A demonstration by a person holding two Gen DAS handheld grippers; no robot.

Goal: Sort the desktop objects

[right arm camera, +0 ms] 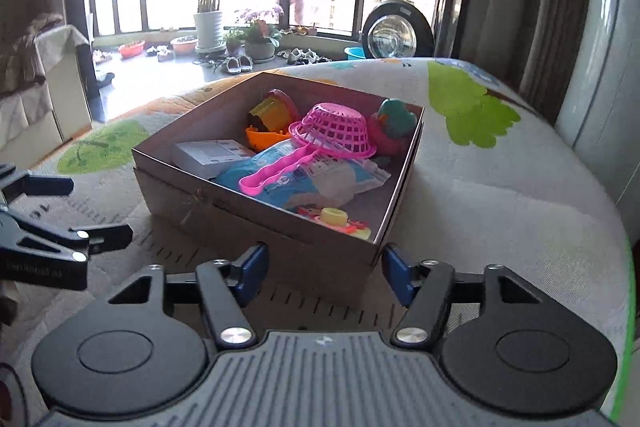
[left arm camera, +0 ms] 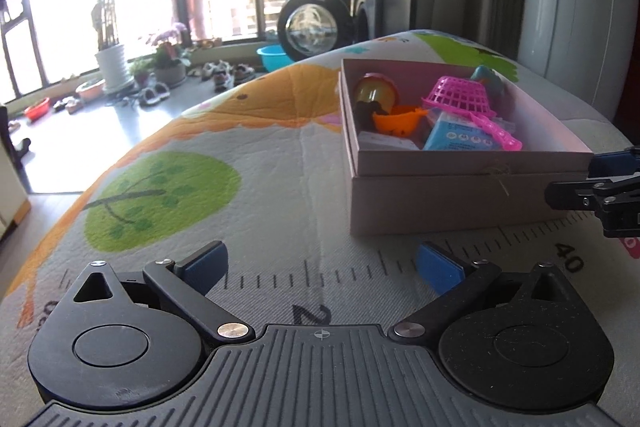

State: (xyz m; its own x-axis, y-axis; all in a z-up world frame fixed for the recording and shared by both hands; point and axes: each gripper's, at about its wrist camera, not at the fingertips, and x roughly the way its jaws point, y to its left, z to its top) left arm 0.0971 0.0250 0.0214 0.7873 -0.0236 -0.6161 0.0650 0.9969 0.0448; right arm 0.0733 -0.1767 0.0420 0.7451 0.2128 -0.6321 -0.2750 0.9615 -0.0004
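A pink-grey cardboard box (left arm camera: 460, 199) (right arm camera: 280, 231) stands on the printed play mat (left arm camera: 240, 155) (right arm camera: 500, 187). Inside lie a pink plastic strainer (left arm camera: 460, 99) (right arm camera: 336, 131), an orange toy (left arm camera: 396, 119) (right arm camera: 264, 137), a blue-and-white packet (left arm camera: 460, 137) (right arm camera: 304, 183), a white box (right arm camera: 208, 155) and a yellow-and-pink toy (right arm camera: 336, 219). My left gripper (left arm camera: 320, 263) is open and empty, low over the mat to the box's front left. My right gripper (right arm camera: 324, 273) is open and empty just before the box's near corner; it shows in the left wrist view (left arm camera: 592, 183).
The mat's edge curves away at the far side, with floor, plant pots (left arm camera: 112, 63) (right arm camera: 210, 27), shoes and a blue basin (left arm camera: 274, 57) beyond. A grey curtain (right arm camera: 560, 7) and a white wall stand to the right. My left gripper shows in the right wrist view (right arm camera: 68, 211).
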